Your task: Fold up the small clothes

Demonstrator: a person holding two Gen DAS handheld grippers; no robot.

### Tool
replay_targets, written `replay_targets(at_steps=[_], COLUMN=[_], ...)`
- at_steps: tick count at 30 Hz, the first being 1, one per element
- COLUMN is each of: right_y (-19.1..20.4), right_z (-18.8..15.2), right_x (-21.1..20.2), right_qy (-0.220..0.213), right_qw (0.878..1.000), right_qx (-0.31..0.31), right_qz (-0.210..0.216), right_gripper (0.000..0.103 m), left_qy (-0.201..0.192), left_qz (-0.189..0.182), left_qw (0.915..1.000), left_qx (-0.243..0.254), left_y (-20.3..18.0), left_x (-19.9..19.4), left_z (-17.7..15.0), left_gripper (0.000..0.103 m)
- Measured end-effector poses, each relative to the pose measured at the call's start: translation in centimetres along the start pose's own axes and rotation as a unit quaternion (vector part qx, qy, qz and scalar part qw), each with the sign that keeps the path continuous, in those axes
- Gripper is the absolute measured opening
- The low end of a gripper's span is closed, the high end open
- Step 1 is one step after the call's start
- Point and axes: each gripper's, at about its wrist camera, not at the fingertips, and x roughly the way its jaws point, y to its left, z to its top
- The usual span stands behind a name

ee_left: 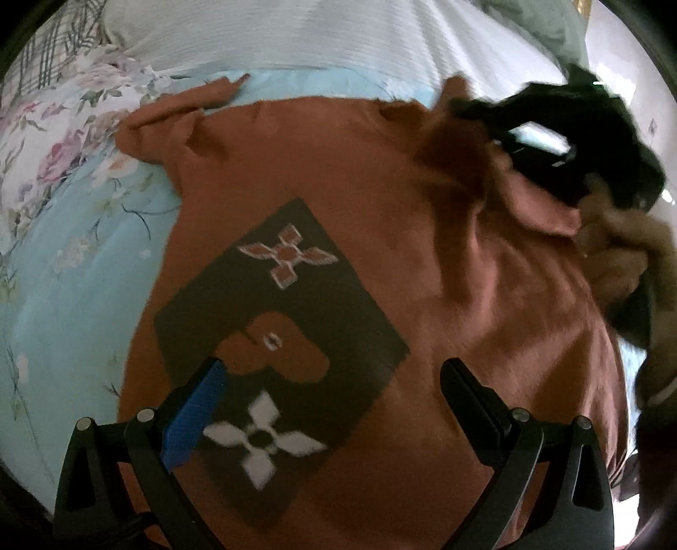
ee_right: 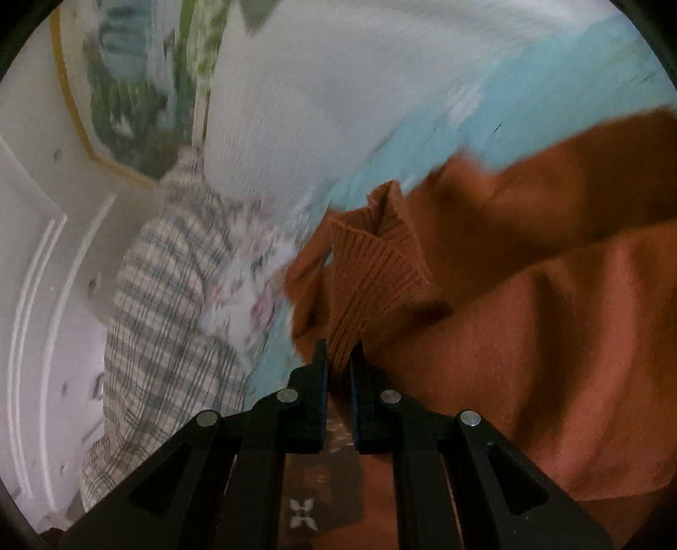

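Observation:
A rust-orange sweatshirt [ee_left: 381, 177] lies spread on the bed, with a dark square print [ee_left: 279, 338] on its chest. My left gripper [ee_left: 334, 372] hovers open above the print, holding nothing. My right gripper [ee_right: 339, 351] is shut on the ribbed cuff of the sweatshirt's sleeve [ee_right: 372, 270] and lifts it over the body of the sweatshirt [ee_right: 571, 338]. In the left wrist view the right gripper [ee_left: 546, 144] shows blurred at the upper right, with the sleeve [ee_left: 520, 203] hanging from it. The other sleeve [ee_left: 169, 127] lies flat at the upper left.
The bed has a light blue floral sheet [ee_left: 63, 254]. A white ribbed pillow or blanket [ee_left: 317, 34] lies at the far side. A checked cloth [ee_right: 160, 317] lies at the bed's edge by a white panelled wall [ee_right: 38, 275]. The person's hand [ee_left: 626, 254] is at the right.

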Motion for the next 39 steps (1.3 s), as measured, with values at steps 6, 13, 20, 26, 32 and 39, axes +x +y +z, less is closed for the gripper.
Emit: replay_targets(at_steps=[6, 13, 20, 26, 32, 39], right_y=[2.5, 6.2, 6.7, 2.3, -6.7, -12.3], right_z=[-5.4, -12.8, -11.8, -9.5, -5.4, -1.2], right_x=[7.7, 3.7, -11.4, -19.7, -25.4, -22.0], right_qy=[0.05, 0.018, -0.056, -0.124, -0.129, -0.073], right_qw=[0.998, 0.999, 0.996, 0.982, 0.971, 0.975], right_qx=[0.026, 0.041, -0.014, -0.015, -0.001, 0.017], right_qz=[-0.037, -0.029, -0.063, -0.144, -0.202, -0.211], right_gripper=[0.017, 0.056, 0.06, 0.061, 0.061, 0.061], left_qy=[-0.015, 0.011, 0.001, -0.059, -0.088, -0.106], left_qz=[-0.02, -0.092, -0.114, -0.074, -0.001, 0.003], left_qw=[0.9997, 0.9946, 0.9898, 0.9939, 0.9936, 0.9897], left_qx=[-0.005, -0.047, -0.084, -0.057, -0.07, -0.097], left_y=[1.3, 2.0, 2.1, 3.5, 8.0, 9.4], left_x=[2.2, 8.4, 10.8, 7.8, 6.4, 6.2], left_z=[2.8, 8.2, 10.9, 11.5, 12.5, 11.4], left_gripper=[0.101, 0.101, 0.064, 0.01, 0.01, 0.01])
